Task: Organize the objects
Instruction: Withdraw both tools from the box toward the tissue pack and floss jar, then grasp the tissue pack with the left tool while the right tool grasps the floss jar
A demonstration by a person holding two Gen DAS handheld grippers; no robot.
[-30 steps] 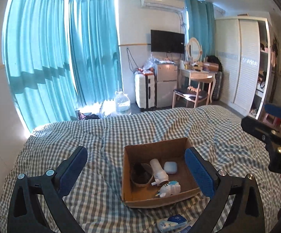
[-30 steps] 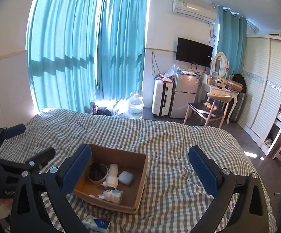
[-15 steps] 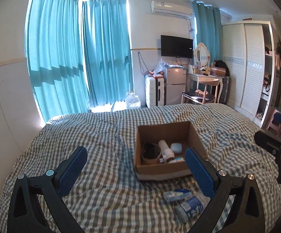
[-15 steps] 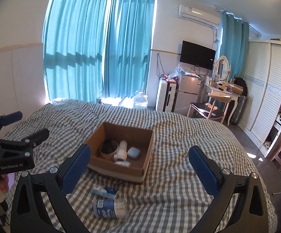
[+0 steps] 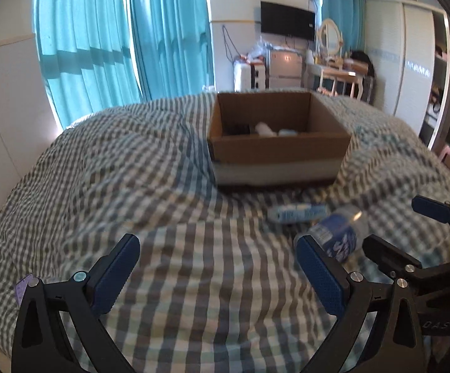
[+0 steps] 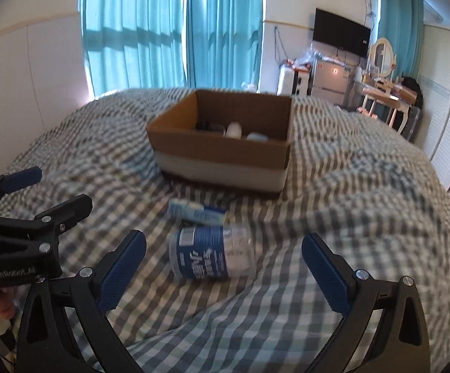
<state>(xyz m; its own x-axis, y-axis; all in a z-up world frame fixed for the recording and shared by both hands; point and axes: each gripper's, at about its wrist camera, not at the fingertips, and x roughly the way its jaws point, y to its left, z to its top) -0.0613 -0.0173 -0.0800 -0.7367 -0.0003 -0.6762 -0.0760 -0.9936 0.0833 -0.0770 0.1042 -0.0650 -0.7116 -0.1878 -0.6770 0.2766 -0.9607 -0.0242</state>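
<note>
A cardboard box (image 5: 279,149) (image 6: 222,158) sits on the checked bedspread with a white bottle (image 6: 234,129), a pale blue case (image 6: 257,137) and a dark item inside. In front of it lie a small blue-and-white pack (image 6: 196,212) (image 5: 296,213) and a clear jar with a blue label (image 6: 211,256) (image 5: 338,233) on its side. My right gripper (image 6: 223,272) is open and empty, low over the bed, with the jar between its fingers' line. My left gripper (image 5: 217,272) is open and empty, left of the jar.
The checked bedspread (image 5: 163,186) is wrinkled around the box. Teal curtains (image 5: 116,37), a suitcase, a small fridge, a dressing table with a chair and a white wardrobe (image 5: 411,56) stand beyond the bed.
Both grippers have dropped low and pulled back toward the near side of the bed. The box now lies farther ahead and the pack and jar have come into close view.
</note>
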